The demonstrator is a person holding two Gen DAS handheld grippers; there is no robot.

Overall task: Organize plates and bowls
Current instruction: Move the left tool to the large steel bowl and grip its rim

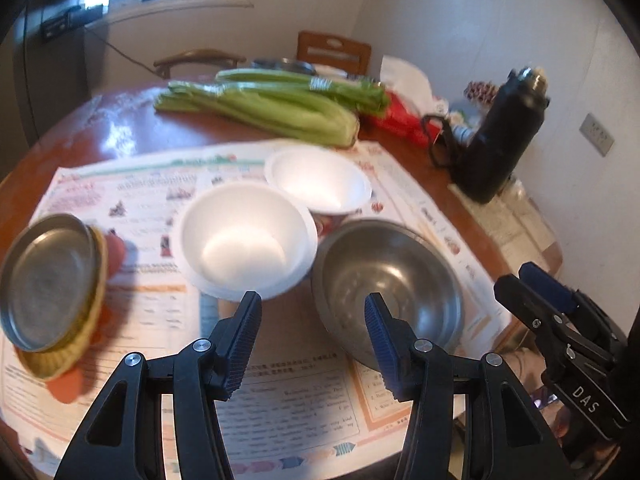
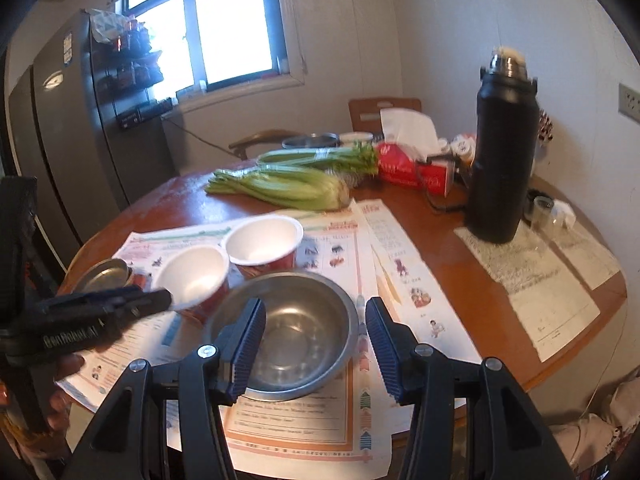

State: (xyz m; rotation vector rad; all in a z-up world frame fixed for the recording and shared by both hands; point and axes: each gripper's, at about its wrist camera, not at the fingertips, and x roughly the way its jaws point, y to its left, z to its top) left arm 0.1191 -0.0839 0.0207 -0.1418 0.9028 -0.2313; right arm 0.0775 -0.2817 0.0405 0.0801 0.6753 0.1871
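A round wooden desk [image 2: 472, 280] spread with printed paper sheets [image 2: 340, 240] carries the dishes, with the steel bowl [image 2: 288, 332] as the marker for everything else. The bowl sits upright on the sheets at the near edge and holds nothing. Just beyond it to the left stands a white-lined paper bowl [image 2: 192, 276] with a red outside, and just behind that a second paper bowl [image 2: 264, 240] of the same kind; both show only bare white interiors. Farther left of the steel bowl a shallow metal plate [image 1: 48, 280] rests on a flat woven basket tray [image 1: 76, 344], which lies on the papers, the plate bare. Well behind the bowl lie two bunches of celery [image 2: 288, 184], a red tissue pack [image 2: 408, 168] with a white sheet sticking up, and, to the right, a tall black thermos [image 2: 500, 160] standing on a separate sheet. The left gripper [image 1: 312, 336] hangs over the near side of the desk, its blue-padded fingers [image 1: 240, 344] spread apart with only paper showing between them, one tip in front of the nearer paper bowl's rim. The right gripper [image 2: 316, 344] hovers in front of the steel bowl, fingers [image 2: 250, 344] likewise released and grasping nothing, the bowl seen through the gap. A refrigerator [image 2: 80, 140] and a window [image 2: 208, 20] fill the background.
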